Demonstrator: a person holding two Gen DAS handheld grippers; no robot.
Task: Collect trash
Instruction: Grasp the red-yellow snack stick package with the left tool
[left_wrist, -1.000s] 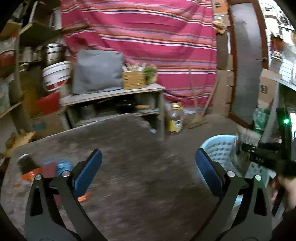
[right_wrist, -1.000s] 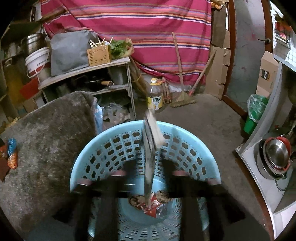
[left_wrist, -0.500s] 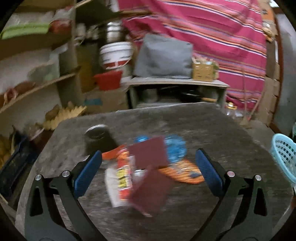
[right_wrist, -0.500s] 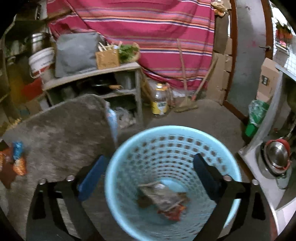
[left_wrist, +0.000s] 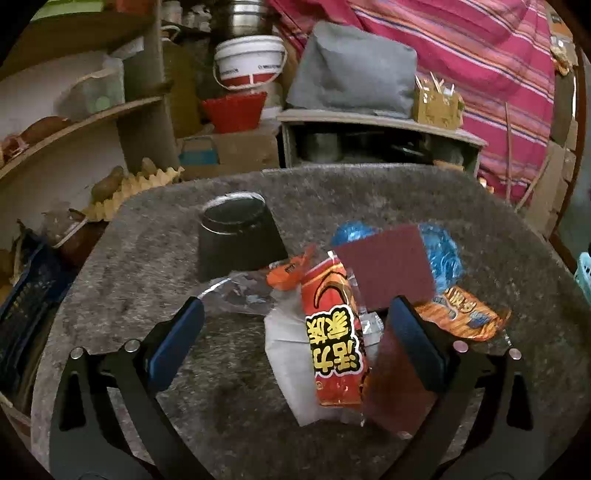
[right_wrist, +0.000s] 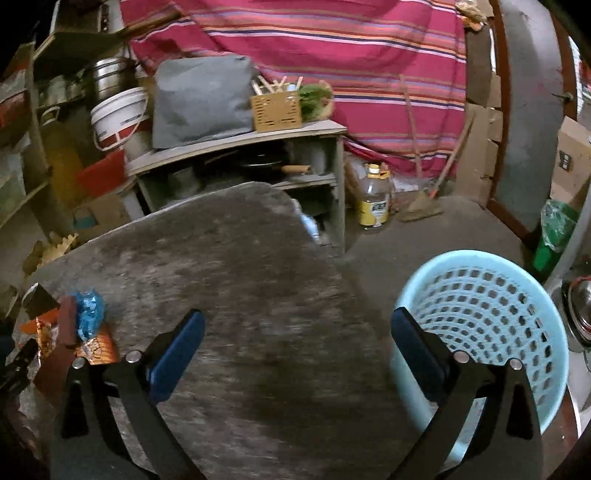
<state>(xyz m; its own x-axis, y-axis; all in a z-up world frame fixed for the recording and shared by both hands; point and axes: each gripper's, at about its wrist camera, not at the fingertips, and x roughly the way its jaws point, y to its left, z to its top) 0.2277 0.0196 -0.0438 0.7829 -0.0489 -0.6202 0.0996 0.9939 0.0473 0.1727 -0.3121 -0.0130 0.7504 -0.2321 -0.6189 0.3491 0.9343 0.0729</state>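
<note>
a: between the left gripper (left_wrist: 295, 332) pads, a glossy red foil wrapper (left_wrist: 334, 332); beyond it, a rough maroon scouring pad (left_wrist: 386, 269).
b: under it the worktop (left_wrist: 155, 251) is matt grey felt; right of the right gripper (right_wrist: 297, 347), a smooth perforated plastic basket (right_wrist: 491, 317).

Both tongs look alike: the left tongs (left_wrist: 295, 339) and right tongs (right_wrist: 297, 343) have matte black, cut-out arms at the lower frame, silver round screws, and dark blue rectangular pads (left_wrist: 177, 347).

my right gripper (right_wrist: 295, 350): fingers (right_wrist: 177, 350) wide apart, empty, above grey worktop (right_wrist: 236, 266) | blue basket (right_wrist: 491, 317): right of worktop, on floor | wrappers (right_wrist: 79, 328): worktop's left edge
</note>
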